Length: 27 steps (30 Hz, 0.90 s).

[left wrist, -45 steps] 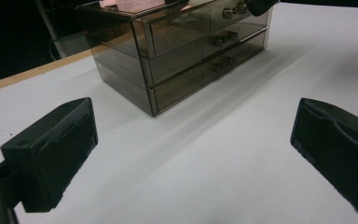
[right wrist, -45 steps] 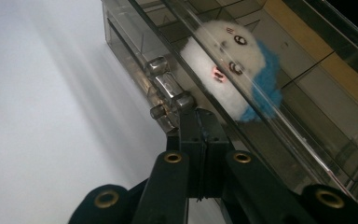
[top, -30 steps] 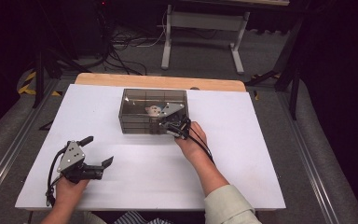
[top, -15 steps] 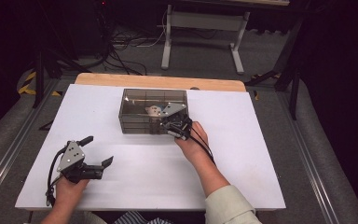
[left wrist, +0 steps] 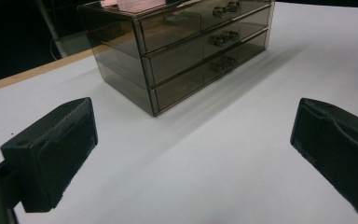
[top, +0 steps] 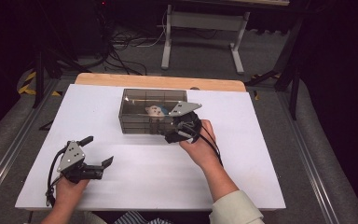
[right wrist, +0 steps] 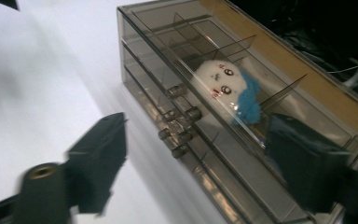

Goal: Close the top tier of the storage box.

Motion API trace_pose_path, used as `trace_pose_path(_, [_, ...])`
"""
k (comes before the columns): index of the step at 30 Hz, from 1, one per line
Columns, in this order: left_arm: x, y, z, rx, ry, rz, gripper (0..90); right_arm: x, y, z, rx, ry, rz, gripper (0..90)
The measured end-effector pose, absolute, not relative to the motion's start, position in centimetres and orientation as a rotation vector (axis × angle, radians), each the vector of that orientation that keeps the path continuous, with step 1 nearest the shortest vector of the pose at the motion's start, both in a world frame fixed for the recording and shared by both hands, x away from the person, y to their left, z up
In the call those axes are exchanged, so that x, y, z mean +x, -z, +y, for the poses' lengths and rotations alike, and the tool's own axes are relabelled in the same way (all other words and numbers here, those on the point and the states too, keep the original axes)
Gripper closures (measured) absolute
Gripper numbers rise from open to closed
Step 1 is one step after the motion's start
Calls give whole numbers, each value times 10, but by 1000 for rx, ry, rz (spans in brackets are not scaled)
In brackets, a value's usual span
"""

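A smoky see-through drawer box [top: 140, 122] stands at the table's far middle, with three stacked drawers and small knobs [right wrist: 181, 122] on the front. A white plush toy with a blue part [right wrist: 228, 86] lies in its top level among dividers, also visible as the toy [top: 154, 110] from above. My right gripper [top: 171, 133] hovers at the box's front right, open, jaws [right wrist: 200, 163] either side of the knobs but short of them. My left gripper [top: 98, 150] rests open near the front left, and the box [left wrist: 182, 46] lies well ahead of its wide-apart jaws [left wrist: 196, 149].
The white tabletop [top: 144, 172] has bare room between the grippers and along the front. A wooden edge [top: 121, 80] runs behind the box. Beyond the table are a dark floor, cables and a stand's legs [top: 200, 44].
My right gripper has shifted slightly at the front of the box; its view is blurred by motion. The left gripper has stayed where it was.
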<state>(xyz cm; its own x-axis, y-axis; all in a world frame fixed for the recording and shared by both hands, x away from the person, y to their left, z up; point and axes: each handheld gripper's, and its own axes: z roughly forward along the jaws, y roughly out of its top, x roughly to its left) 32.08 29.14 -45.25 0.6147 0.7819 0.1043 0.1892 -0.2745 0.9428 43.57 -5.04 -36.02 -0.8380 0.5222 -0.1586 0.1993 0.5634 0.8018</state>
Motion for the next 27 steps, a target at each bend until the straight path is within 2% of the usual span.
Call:
trace_pose_path(3, [321, 452, 291, 1789, -706, 789, 15, 435, 359, -55, 583, -1206, 2419, 39])
trace_pose_path(6, [321, 452, 291, 1790, -706, 789, 15, 433, 358, -59, 566, -1241, 2419, 1])
trace_pose_path(27, [321, 453, 291, 1792, -709, 790, 15, 408, 366, -120, 598, -1364, 2274, 0])
